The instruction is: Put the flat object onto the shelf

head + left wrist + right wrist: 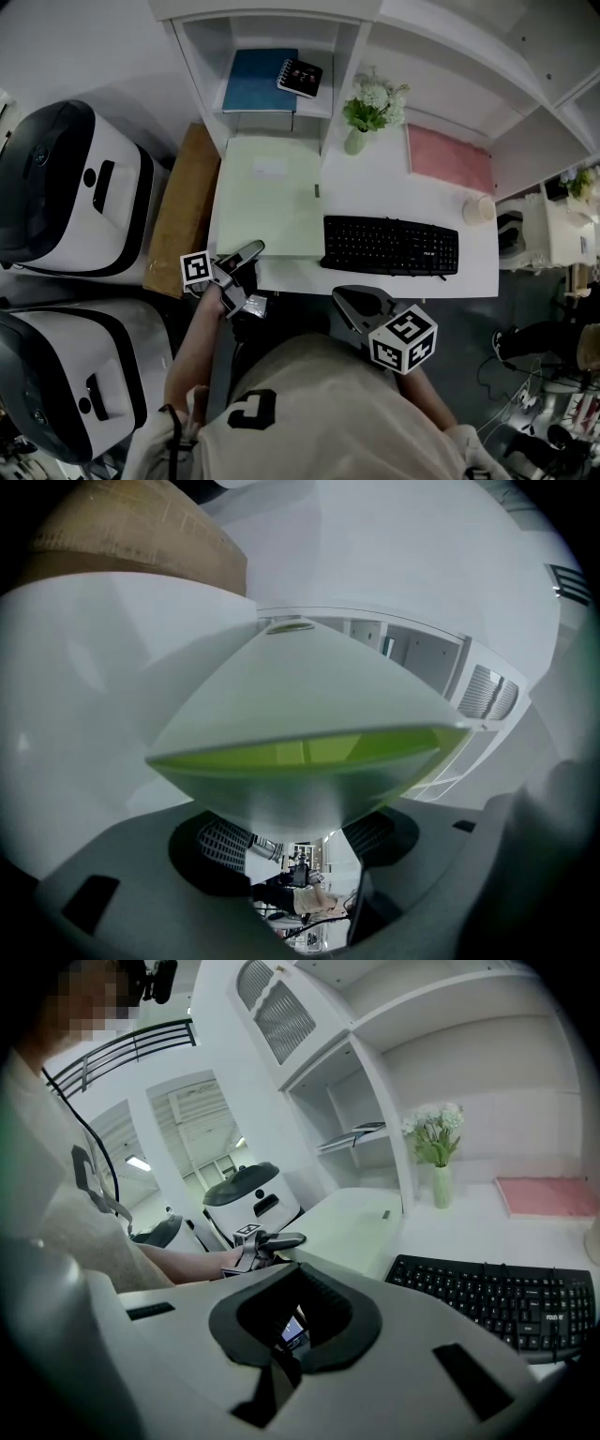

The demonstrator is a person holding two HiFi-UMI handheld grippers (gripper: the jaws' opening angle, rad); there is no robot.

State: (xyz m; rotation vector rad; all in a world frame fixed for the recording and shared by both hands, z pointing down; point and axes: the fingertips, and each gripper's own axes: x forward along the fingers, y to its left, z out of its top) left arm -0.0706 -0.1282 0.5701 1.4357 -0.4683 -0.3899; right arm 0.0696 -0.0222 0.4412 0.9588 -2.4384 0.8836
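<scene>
White worktop [394,187] below shelf [311,103] | green folder [272,192] flat, straight ahead of left gripper [246,253], long axis toward shelf | left gripper spread around near corner, nearer | right gripper [354,302] pressed together, empty

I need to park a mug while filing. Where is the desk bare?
Bare desk lies between the vase, the pink mat and the keyboard, and a narrow strip right of the keyboard, nearer than the round white object. The left is crowded: the green folder fills it, and the shelf holds a blue notebook and a black notebook.
</scene>
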